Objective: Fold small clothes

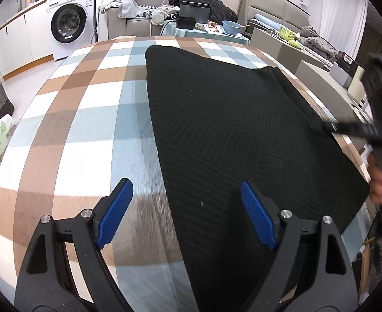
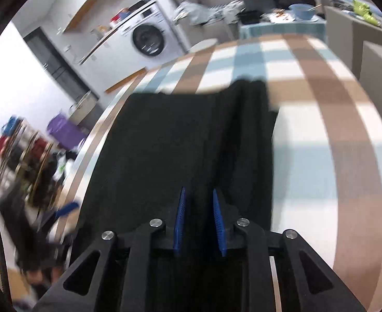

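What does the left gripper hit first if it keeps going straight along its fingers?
Most likely the left edge of the black garment, or the checked tablecloth right beside it. The left gripper stands open and angled down, straddling that edge; nothing else lies between. Depth is unclear.

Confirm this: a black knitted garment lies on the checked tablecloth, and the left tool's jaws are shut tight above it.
Not quite. The left tool stands wide open, jaws well apart, as the left wrist view shows. The rest holds: the black knitted garment lies on the checked tablecloth.
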{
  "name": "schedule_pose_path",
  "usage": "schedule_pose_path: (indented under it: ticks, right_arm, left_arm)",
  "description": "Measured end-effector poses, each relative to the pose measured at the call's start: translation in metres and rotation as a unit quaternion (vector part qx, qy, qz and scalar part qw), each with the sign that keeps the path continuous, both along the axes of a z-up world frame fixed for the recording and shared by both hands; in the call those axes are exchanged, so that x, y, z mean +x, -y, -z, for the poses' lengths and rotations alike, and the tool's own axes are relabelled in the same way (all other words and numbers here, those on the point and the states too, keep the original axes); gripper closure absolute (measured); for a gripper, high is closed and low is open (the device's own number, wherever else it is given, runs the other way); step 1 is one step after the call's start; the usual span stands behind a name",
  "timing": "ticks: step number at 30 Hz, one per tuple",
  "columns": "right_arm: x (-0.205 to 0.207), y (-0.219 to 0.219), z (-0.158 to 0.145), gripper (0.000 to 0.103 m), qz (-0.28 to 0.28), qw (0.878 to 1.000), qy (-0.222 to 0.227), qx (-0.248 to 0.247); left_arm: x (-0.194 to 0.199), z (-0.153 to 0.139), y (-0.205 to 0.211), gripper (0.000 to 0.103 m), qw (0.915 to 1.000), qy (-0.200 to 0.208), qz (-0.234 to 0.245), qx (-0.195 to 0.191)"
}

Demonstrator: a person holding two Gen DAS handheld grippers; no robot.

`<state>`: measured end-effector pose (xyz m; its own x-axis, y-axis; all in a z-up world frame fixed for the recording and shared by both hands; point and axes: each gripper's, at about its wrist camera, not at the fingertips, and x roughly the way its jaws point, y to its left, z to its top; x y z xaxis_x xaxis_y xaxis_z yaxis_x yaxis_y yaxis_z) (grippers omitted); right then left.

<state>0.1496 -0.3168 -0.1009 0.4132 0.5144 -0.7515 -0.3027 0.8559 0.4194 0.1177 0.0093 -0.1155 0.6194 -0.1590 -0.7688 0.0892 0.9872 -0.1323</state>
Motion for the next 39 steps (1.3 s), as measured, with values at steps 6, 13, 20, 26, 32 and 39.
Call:
schedule_pose_path:
  ticks: [6, 13, 20, 26, 32, 39]
  right_arm:
    - [-0.074, 0.002, 0.002, 0.087, -0.027, 0.999, 0.024, 0.004]
    - [-0.102, -0.002, -0.009, 0.092, -0.021, 0.997, 0.074, -0.032]
    - [-0.119, 0.022, -0.006, 0.082, -0.019, 0.999, 0.039, 0.001]
    - [-0.125, 0.025, -0.003, 0.092, -0.017, 0.998, 0.062, -0.010]
    - [-0.120, 0.043, -0.001, 0.075, 0.006, 0.999, 0.048, 0.016]
    - [-0.129, 0.048, 0.005, 0.045, 0.008, 0.999, 0.035, 0.005]
  left_arm:
    - [-0.022, 0.002, -0.004, 0.020, 1.0000, 0.000, -0.002, -0.004]
    - [-0.044, -0.002, -0.009, 0.020, 0.9999, 0.001, -0.006, -0.010]
    - [-0.058, -0.003, -0.002, 0.020, 0.9997, -0.009, 0.019, -0.013]
    - [-0.064, 0.002, 0.014, 0.020, 0.9991, -0.012, 0.041, 0.004]
    - [-0.065, 0.003, 0.011, 0.020, 0.9992, -0.022, 0.035, -0.006]
    - [-0.066, 0.002, 0.012, 0.020, 0.9986, -0.029, 0.040, -0.016]
